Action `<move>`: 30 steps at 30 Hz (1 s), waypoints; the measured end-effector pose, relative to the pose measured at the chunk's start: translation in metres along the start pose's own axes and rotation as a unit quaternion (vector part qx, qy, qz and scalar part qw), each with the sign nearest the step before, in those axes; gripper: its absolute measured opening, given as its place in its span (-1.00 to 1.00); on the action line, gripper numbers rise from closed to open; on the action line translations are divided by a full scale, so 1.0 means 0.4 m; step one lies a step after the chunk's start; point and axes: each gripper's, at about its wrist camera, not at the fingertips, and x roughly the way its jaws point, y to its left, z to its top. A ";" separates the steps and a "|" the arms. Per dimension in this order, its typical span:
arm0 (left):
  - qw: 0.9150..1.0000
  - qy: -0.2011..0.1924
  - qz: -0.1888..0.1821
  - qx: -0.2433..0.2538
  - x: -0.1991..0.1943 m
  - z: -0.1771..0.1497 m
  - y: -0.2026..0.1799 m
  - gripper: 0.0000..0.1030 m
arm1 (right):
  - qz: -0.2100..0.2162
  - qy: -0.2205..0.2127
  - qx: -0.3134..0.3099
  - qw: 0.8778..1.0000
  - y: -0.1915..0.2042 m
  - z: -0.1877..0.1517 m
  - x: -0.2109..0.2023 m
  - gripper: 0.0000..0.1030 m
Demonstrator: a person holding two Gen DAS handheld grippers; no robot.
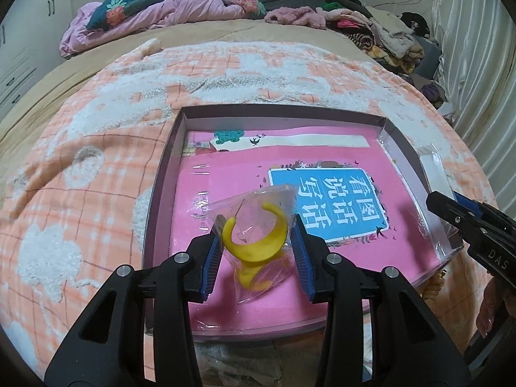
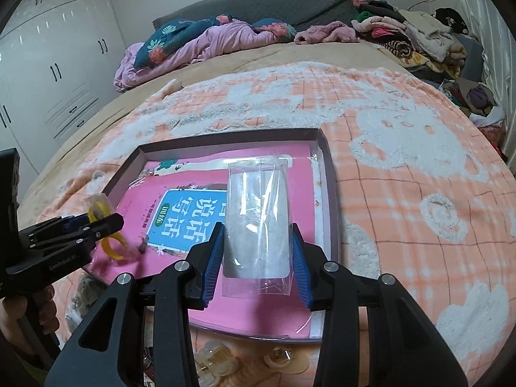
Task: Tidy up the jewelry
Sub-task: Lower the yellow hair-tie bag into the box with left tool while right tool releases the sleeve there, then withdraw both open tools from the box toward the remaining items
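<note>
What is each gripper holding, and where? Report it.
Left gripper: small clear bag with yellow ring, gripped mid-bag. Right gripper: empty clear bag, gripped by its lower side edges.

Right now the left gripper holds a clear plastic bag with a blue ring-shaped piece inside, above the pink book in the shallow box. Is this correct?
Not quite: the ring-shaped piece is yellow, not blue, as the left wrist view shows. The left gripper does hold the clear plastic bag above the pink book in the shallow box.
</note>
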 end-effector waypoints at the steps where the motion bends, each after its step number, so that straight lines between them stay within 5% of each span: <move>1: 1.000 0.001 0.000 -0.001 -0.001 0.000 0.000 -0.37 | 0.001 -0.001 0.001 1.000 -0.001 -0.001 -0.002 -0.25; 11: 1.000 0.000 0.012 -0.005 -0.014 -0.003 0.003 -0.08 | 0.005 0.005 0.012 1.000 -0.014 -0.003 -0.003 -0.17; 21: 1.000 -0.017 0.018 -0.012 -0.072 -0.002 0.009 0.28 | 0.023 -0.018 0.023 0.999 -0.022 0.008 -0.058 0.30; 27: 0.999 -0.033 0.018 -0.022 -0.122 0.003 0.007 0.81 | 0.029 -0.048 0.033 0.998 -0.034 0.017 -0.120 0.50; 30: 0.999 -0.042 0.013 -0.026 -0.147 0.007 0.007 0.82 | 0.033 -0.062 0.035 0.997 -0.036 0.023 -0.150 0.51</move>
